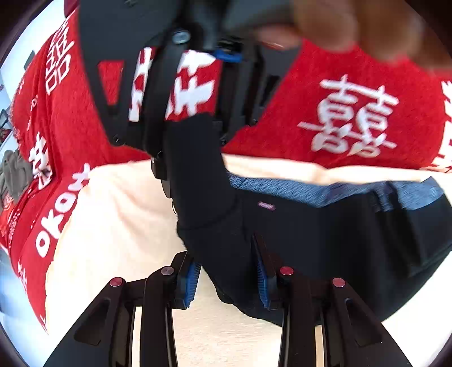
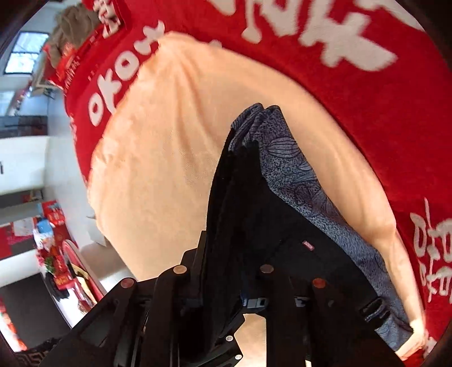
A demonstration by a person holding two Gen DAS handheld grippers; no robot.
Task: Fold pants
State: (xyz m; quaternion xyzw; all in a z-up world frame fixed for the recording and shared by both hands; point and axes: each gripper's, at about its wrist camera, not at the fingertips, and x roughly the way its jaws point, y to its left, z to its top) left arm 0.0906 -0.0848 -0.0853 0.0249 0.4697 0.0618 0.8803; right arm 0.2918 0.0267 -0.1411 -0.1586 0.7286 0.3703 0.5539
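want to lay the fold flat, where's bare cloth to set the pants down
The peach cloth lies bare between the black pants and the red blanket lettering. More bare cloth shows beside the left gripper. The pants' far side is crowded: little cloth shows before the blanket.

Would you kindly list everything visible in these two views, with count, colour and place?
pants: one, black with a blue-grey patterned lining, lifted over the cream blanket.
cream blanket: one, peach-cream, spread under the pants.
red cloth: one, red with white lettering, beneath the blanket.
left gripper: one, black with blue pads, jaws shut on the pants.
right gripper: one, black, jaws shut on the pants.
hand: one, blurred, on top of the right gripper.
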